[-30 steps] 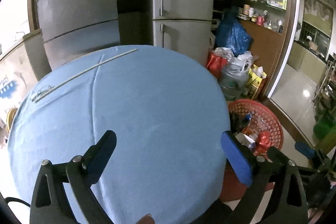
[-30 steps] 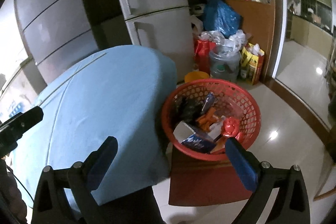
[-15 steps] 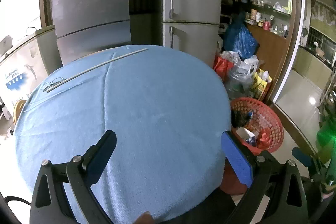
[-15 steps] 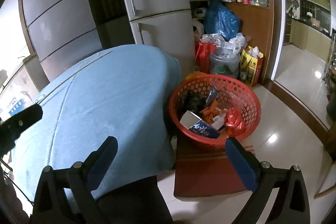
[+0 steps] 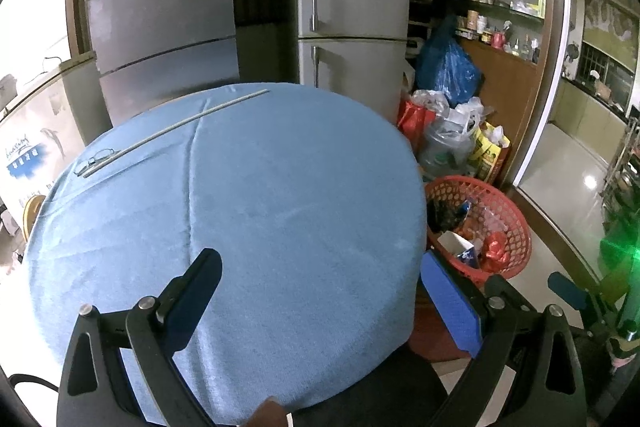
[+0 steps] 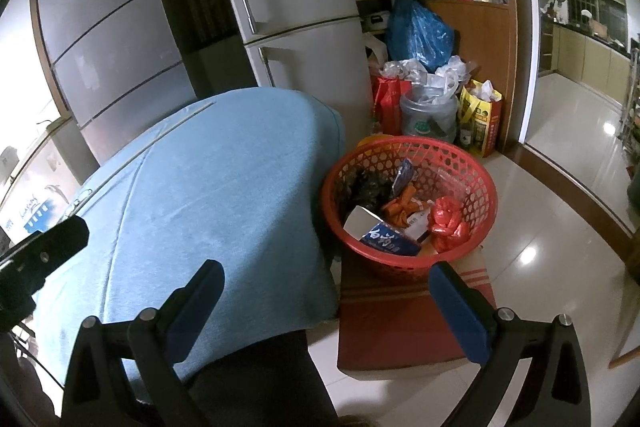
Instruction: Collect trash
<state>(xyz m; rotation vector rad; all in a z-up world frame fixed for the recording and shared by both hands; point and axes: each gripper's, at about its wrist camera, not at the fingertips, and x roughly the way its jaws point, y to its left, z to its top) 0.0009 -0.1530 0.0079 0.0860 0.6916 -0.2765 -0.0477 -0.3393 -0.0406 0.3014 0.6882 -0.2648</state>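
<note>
A red mesh basket (image 6: 472,163) stands on a low red-brown stool (image 6: 400,331) right of the round table with a blue cloth (image 5: 248,195). It holds a blue-and-white carton (image 6: 386,239), a crumpled red bag (image 6: 448,219), orange and dark wrappers. The basket also shows in the left wrist view (image 5: 508,211). My left gripper (image 5: 318,301) is open and empty over the near table edge. My right gripper (image 6: 326,309) is open and empty, between table edge and basket.
A thin white rod (image 5: 176,125) and a pair of glasses (image 5: 94,159) lie at the table's far left. A grey fridge (image 5: 352,7) stands behind. Bags and a plastic jar (image 6: 430,111) crowd the floor by a wooden shelf unit (image 6: 476,39).
Both grippers have pulled back and risen, so the table and basket look smaller and farther. Both stay open and empty.
</note>
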